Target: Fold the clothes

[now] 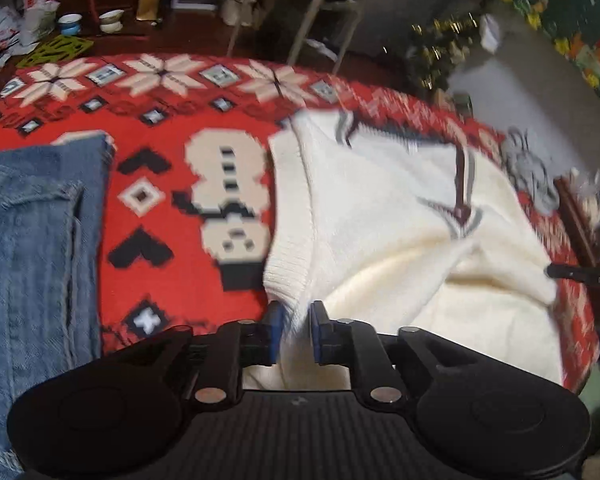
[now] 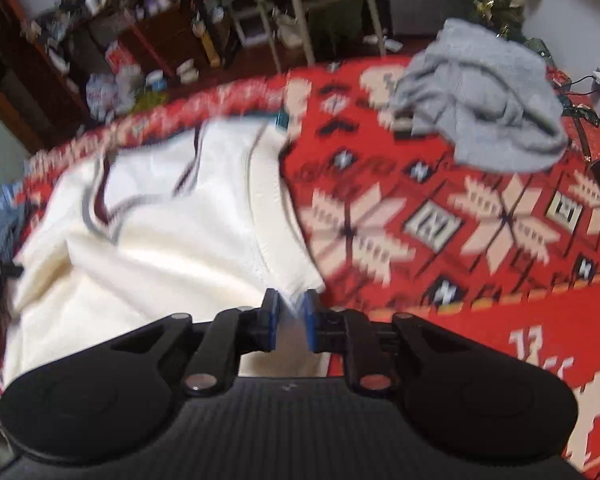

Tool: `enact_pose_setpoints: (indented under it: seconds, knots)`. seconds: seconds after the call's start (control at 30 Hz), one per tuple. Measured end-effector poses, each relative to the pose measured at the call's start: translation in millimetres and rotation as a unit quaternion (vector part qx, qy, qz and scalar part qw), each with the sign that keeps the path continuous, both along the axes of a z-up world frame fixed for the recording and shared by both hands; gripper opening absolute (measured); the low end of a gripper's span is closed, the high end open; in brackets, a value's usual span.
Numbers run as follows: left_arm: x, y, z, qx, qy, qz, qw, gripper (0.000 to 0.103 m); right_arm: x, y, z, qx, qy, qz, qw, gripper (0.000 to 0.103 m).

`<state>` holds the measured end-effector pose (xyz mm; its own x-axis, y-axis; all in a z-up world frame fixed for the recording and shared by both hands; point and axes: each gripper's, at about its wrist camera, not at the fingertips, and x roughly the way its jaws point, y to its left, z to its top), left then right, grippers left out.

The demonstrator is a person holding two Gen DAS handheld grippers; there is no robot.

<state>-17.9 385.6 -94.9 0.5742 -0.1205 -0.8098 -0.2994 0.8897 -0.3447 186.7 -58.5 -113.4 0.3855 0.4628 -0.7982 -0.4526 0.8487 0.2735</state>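
A: Quick one, what are you handling?

B: The cream sweater (image 1: 400, 216), spread on the red patterned blanket (image 1: 172, 272). It's a soft knit, probably light and floppy, so it will sag between your two hands. Take it by the ribbed hem corners, as you're doing.

A: Left side first?

B: Folded jeans (image 1: 32, 248) sit at nine o'clock in the left wrist view, apart from the sweater. Your left gripper (image 1: 294, 326) is nearly together, blue pads clamped on the ribbed hem corner at six o'clock.

A: And the right?

B: Your right gripper (image 2: 288, 322) is likewise narrow, pinching the other hem corner, with cloth bunched between the pads. The sweater runs from there up to eleven o'clock. A grey garment (image 2: 484, 100) lies crumpled at one o'clock, well apart.

A: Risk?

B: The thin knit may slip, so keep the pinch firm.
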Motion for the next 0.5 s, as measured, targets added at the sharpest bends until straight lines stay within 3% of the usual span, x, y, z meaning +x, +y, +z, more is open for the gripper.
enact_pose_setpoints:
  seconds: [0.07, 0.1, 0.27, 0.43, 0.5]
  knots:
    - [2.3, 9.7, 9.9, -0.001, -0.023, 0.013, 0.9997, 0.034, 13.9, -0.7, 12.0, 0.019, -0.019, -0.006, 1.000, 0.022]
    - [4.6, 14.1, 14.8, 0.003, -0.033, 0.018, 0.9993, 0.035, 22.6, 1.7, 16.0, 0.026, -0.028, -0.008, 0.999, 0.026]
    - [32.9, 36.0, 27.7, 0.023, -0.080, 0.054, 0.9951, 0.038, 78.3, 35.4, 13.0, 0.041, -0.066, -0.010, 0.997, 0.026]
    - [53.0, 46.5, 24.6, -0.007, -0.107, 0.102, 0.9890, 0.035, 127.2, 87.4, -10.6, 0.030, -0.086, 0.019, 0.996, 0.026]
    - [54.9, 41.5, 23.8, -0.011, -0.111, 0.092, 0.9895, 0.035, 132.7, 101.7, -21.3, 0.012, -0.081, 0.038, 0.996, 0.026]
